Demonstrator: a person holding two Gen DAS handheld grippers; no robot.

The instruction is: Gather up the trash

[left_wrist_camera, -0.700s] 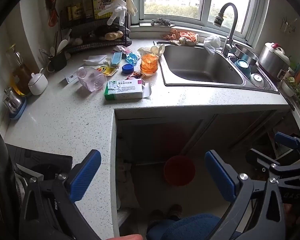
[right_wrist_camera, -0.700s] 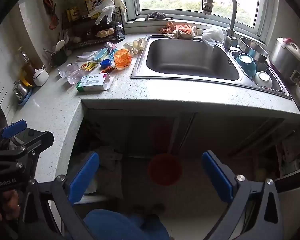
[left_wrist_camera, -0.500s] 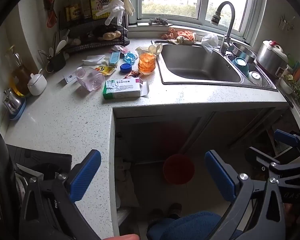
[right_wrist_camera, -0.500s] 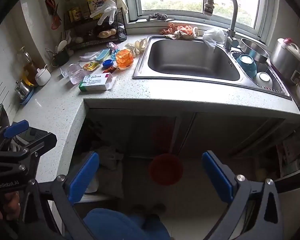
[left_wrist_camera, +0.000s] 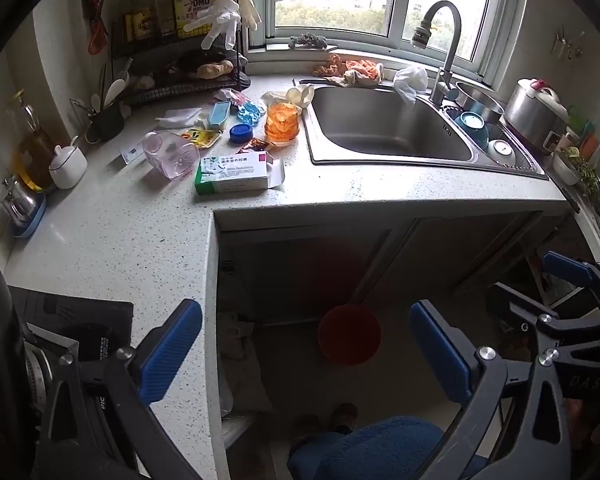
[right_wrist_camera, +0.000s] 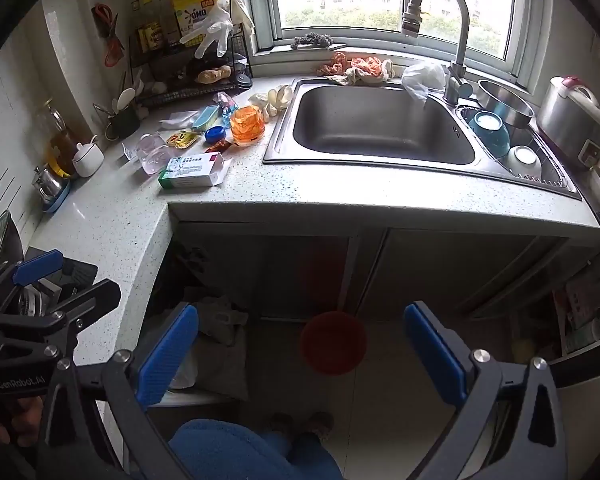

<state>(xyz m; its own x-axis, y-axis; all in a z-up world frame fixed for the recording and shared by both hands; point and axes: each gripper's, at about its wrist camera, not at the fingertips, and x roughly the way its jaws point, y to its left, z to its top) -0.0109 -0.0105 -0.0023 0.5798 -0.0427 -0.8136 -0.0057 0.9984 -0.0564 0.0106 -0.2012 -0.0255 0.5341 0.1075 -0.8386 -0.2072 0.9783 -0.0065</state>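
A: Kitchen corner w/ a window, speckled white table (left_wrist_camera: pixel 112 240) wrapping round a steel sink (left_wrist_camera: pixel 384 128). We see both tools held out over the floor, angled down.

B: Fingers? We read the left gripper (left_wrist_camera: pixel 306 354) as fully spread, blue pads wide apart, nothing btwn them. Right gripper (right_wrist_camera: pixel 298 352) same: spread wide, empty.

A: Agreed. In the left view the right tool shows at the far right edge; in the right view the left tool sits at the lower left, over the table's end.

B: Trash is clustered on the table, left of the sink. We count a green-and-white carton (left_wrist_camera: pixel 236 174) lying flat nearest the table's inner corner, one end flap open. Just behind it, a clear pink plastic cup (left_wrist_camera: pixel 172 154) on its side.

A: Also an orange-filled clear cup (left_wrist_camera: pixel 282 122) upright, just beside the sink's left rim, a blue lid (left_wrist_camera: pixel 241 133) next to it, a yellow wrapper (left_wrist_camera: pixel 202 136), and a small dark red wrapper (left_wrist_camera: pixel 256 145) touching the carton's back edge, as far as we can tell.

B: Red bin (left_wrist_camera: pixel 349 334) stands on the floor below, in front of the cabinet doors. In both views it shows btwn the spread fingers, but well beyond them.

A: Both tools are well apart from the trash. Person's blue-clad legs and shoes show at the bottom.
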